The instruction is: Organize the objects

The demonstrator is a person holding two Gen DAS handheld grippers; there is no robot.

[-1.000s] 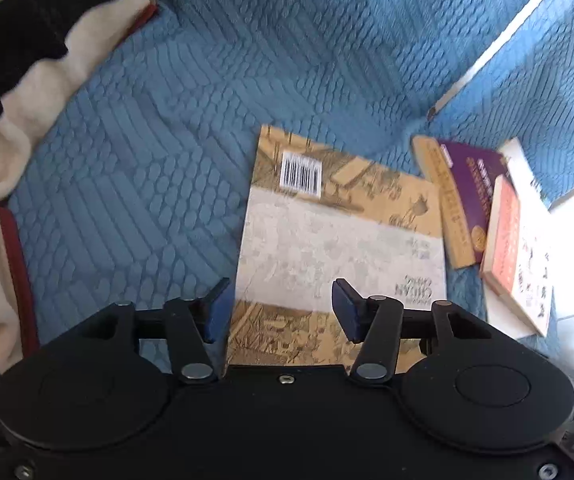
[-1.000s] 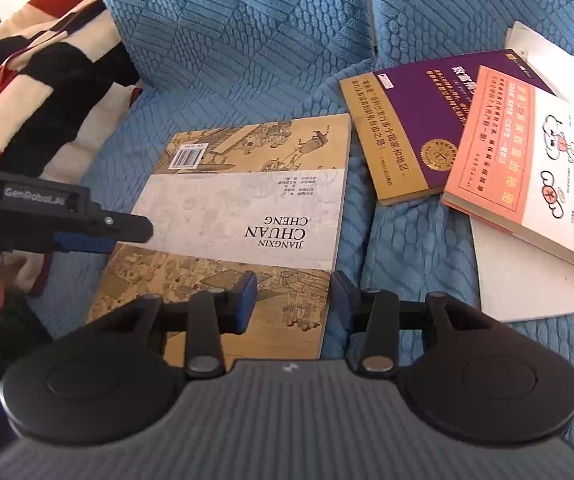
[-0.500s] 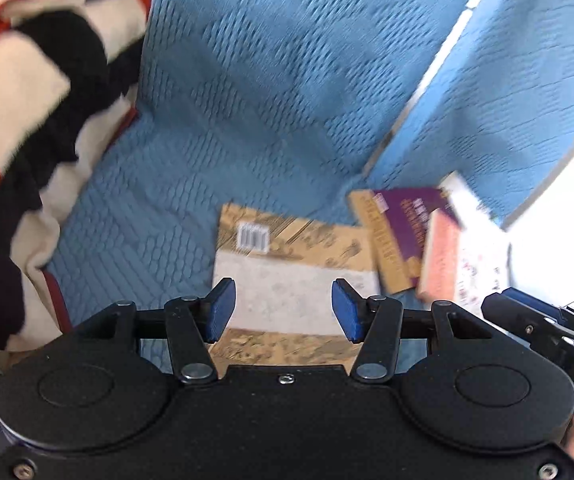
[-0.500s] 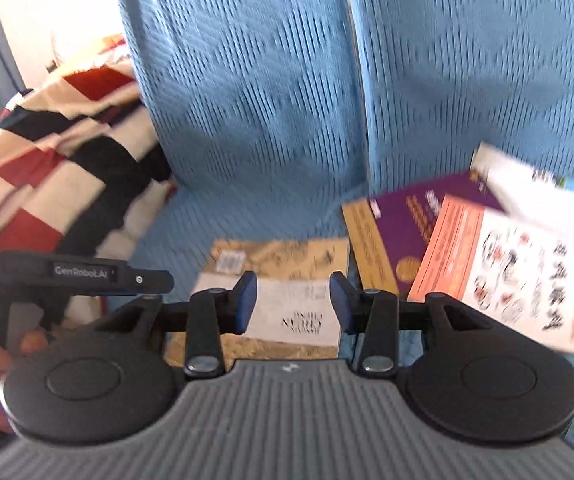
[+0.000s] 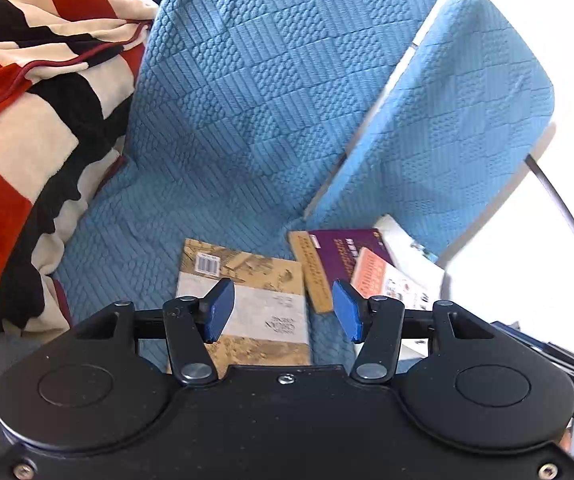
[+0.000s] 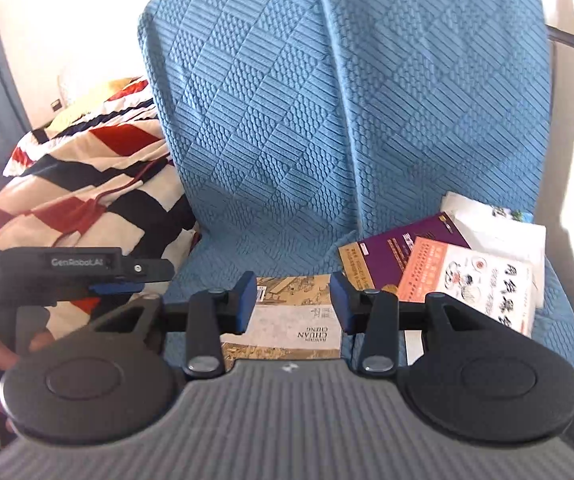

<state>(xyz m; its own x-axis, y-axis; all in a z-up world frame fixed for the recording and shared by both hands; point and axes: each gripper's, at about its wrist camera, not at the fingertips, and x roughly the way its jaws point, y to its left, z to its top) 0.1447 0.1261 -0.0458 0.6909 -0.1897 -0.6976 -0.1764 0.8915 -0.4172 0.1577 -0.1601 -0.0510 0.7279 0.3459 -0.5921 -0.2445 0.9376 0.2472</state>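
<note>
Blue sofa (image 6: 287, 128), striped blanket (image 6: 87, 184) at its left end. On the seat: tan book (image 6: 295, 320) lying flat and alone; just right of it, a purple book (image 6: 391, 252) under an orange book (image 6: 471, 284). Left gripper (image 5: 283, 312) and right gripper (image 6: 293, 304) both part open, empty, above the books.

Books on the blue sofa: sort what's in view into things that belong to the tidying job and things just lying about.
Part of the job:
- tan book, lying alone
- purple book
- orange and white book, lying on the purple one
- white booklet, beneath both
- left tool and right tool, both open, holding nothing

Just lying about:
- striped blanket
- blue sofa cover
</note>
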